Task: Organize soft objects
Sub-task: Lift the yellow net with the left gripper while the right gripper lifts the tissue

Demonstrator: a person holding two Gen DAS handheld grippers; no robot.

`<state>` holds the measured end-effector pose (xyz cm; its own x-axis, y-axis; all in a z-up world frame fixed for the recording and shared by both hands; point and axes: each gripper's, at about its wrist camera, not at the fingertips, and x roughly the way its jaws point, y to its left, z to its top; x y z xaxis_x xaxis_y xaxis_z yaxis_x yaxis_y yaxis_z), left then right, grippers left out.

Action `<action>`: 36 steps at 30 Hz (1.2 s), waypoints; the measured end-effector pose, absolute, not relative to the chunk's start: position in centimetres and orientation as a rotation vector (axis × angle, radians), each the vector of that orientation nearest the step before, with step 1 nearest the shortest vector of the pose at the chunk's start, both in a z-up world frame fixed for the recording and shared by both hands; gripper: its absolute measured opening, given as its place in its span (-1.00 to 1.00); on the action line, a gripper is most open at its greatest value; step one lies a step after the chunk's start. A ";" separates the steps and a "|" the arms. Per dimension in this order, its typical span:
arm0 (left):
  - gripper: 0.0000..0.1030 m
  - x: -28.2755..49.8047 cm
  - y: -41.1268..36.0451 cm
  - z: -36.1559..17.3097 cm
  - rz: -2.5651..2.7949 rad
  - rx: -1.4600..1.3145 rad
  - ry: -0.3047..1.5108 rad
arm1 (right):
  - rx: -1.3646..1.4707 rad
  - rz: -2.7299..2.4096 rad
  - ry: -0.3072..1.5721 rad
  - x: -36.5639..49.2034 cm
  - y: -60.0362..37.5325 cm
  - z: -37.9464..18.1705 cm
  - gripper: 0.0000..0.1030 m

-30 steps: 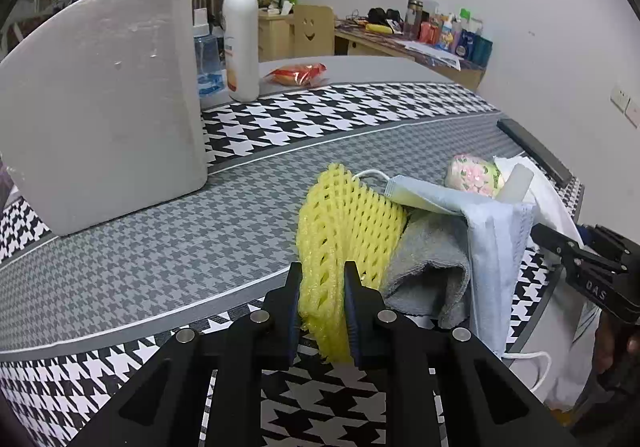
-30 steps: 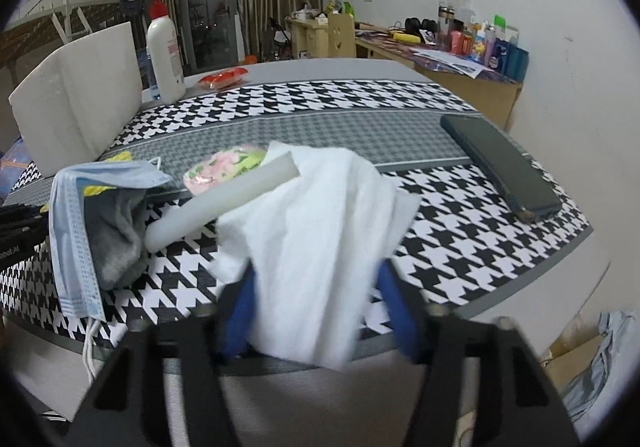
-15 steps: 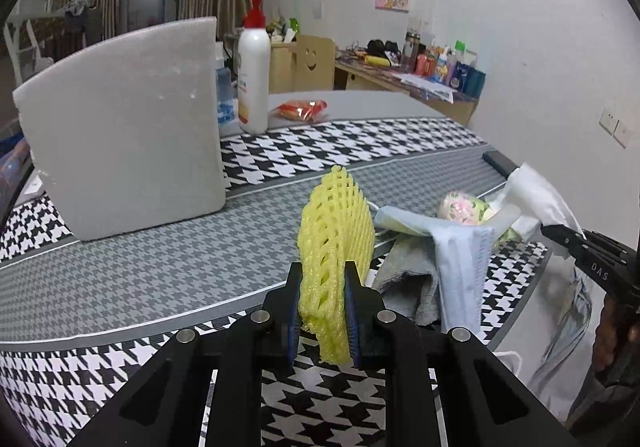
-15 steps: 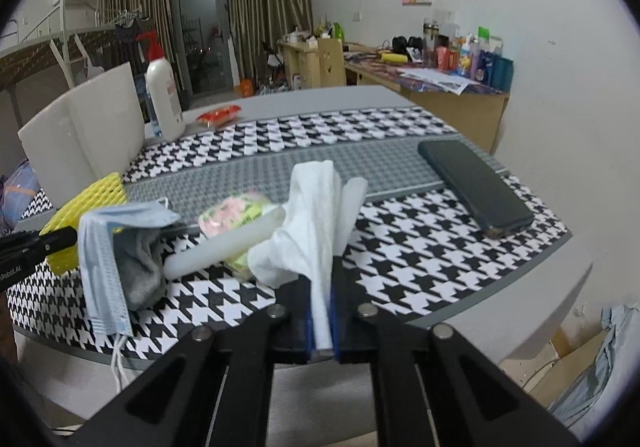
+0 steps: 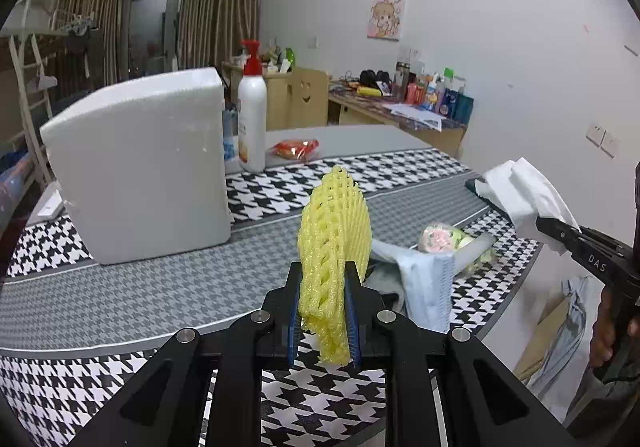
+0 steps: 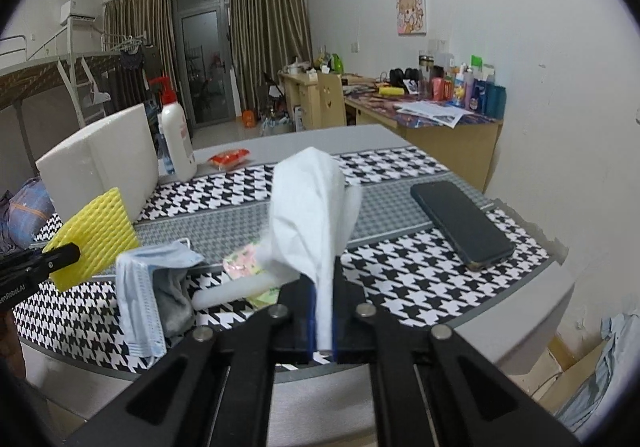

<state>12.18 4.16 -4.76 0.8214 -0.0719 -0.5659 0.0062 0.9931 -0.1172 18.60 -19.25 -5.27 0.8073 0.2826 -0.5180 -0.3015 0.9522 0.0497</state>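
Both tools raised; houndstooth table [image 6: 400, 279] lower.

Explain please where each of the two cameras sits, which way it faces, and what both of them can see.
Left wrist: on the left gripper, looking forward across the table; jaws shut on the yellow foam net; the right gripper shows at the right.
Right wrist: on the right gripper, facing the same way; jaws shut on the white tissue.
Shared: the net, tissue, blue face mask, white foam box.
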 end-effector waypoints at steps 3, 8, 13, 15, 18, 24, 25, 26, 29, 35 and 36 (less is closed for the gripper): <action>-0.61 11.7 4.0 -4.0 -0.043 -0.109 0.584 | -0.031 0.326 0.535 18.3 -19.2 -4.8 -0.86; -0.61 11.1 3.8 -3.2 -0.036 -0.096 0.563 | -0.038 0.356 0.528 18.0 -18.4 -4.5 -0.85; -0.61 10.7 3.8 -2.9 -0.028 -0.094 0.552 | -0.044 0.385 0.512 17.5 -17.7 -4.1 -0.85; -0.61 10.5 3.8 -2.8 -0.024 -0.093 0.550 | -0.044 0.395 0.508 17.4 -17.6 -3.9 -0.85; -0.61 10.4 3.9 -2.5 -0.014 -0.091 0.542 | -0.042 0.419 0.501 17.3 -17.2 -3.7 -0.85; -0.61 10.3 4.3 -1.9 0.005 -0.091 0.527 | -0.045 0.447 0.492 17.5 -16.4 -3.2 -0.85; -0.61 10.3 4.3 -1.9 0.006 -0.091 0.526 | -0.047 0.450 0.490 17.6 -16.2 -3.1 -0.85; -0.61 10.4 4.5 -1.7 0.007 -0.091 0.524 | -0.048 0.453 0.488 17.7 -16.1 -2.9 -0.85; -0.61 10.5 4.7 -1.3 0.012 -0.087 0.518 | -0.045 0.462 0.482 17.9 -15.9 -2.6 -0.85; -0.61 11.2 5.3 -0.6 0.031 -0.079 0.511 | -0.044 0.474 0.476 18.6 -15.1 -2.3 -0.85; -0.61 11.3 5.4 -0.4 0.034 -0.077 0.508 | -0.043 0.476 0.479 18.8 -15.0 -2.3 -0.85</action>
<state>11.27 5.37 -0.44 0.8735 0.0134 -0.4867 -0.0515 0.9965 -0.0651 18.83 -14.99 -2.25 0.7806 0.4310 -0.4527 -0.4506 0.8899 0.0704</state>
